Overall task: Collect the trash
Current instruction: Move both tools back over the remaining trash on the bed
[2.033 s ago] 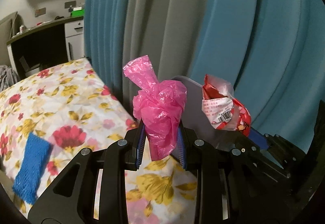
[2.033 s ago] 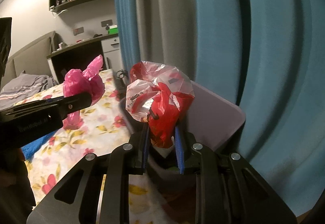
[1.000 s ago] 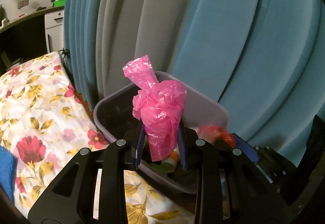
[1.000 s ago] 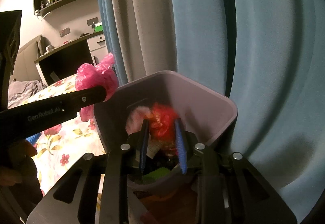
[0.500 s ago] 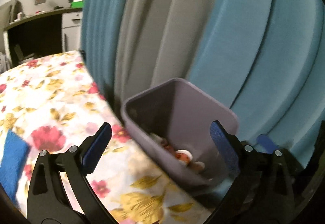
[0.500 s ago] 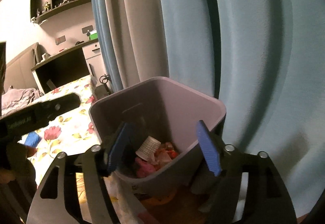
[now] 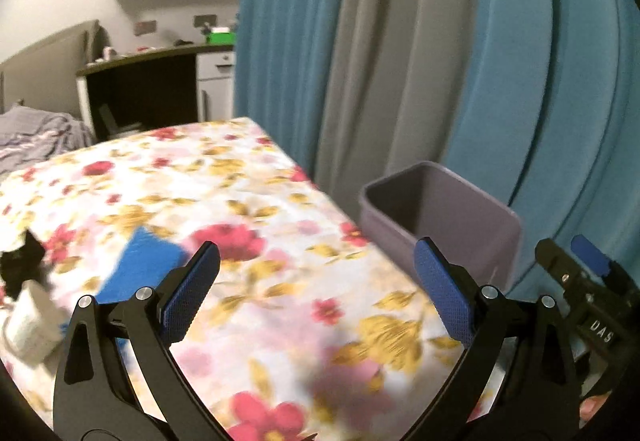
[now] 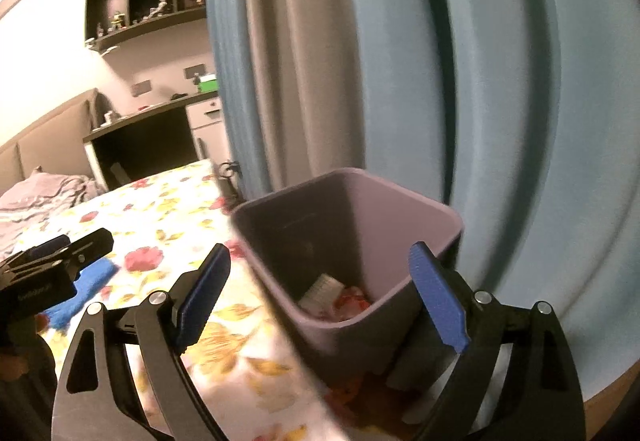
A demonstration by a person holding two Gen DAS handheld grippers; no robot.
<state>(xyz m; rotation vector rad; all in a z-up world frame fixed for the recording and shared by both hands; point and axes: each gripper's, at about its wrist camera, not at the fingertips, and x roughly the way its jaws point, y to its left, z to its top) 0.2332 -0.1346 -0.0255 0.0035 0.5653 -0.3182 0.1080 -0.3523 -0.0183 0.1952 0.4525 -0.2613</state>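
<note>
A purple bin [image 7: 472, 237] stands beside the floral bed, in front of the blue curtain. In the right wrist view the bin [image 8: 420, 209] holds trash [image 8: 344, 299], white and red pieces low inside. My left gripper [image 7: 316, 293] is open and empty over the bed. My right gripper [image 8: 320, 299] is open and empty, its fingers either side of the bin's near corner. The left gripper [image 8: 56, 261] shows at the left of the right wrist view. A white crumpled item [image 7: 28, 321] and a black item [image 7: 20, 265] lie on the bed at far left.
The floral bedsheet [image 7: 240, 201] fills the foreground. A blue cloth [image 7: 140, 265] lies on it. A dark desk with a white drawer unit [image 7: 212, 81] stands behind the bed. Blue and grey curtains [image 7: 440, 41] hang behind the bin. Grey bedding [image 7: 36, 137] is at far left.
Both grippers opened and dropped the pink bag and the red-white wrapper into the bin. Since then both have pulled back and swung left toward the bed.
</note>
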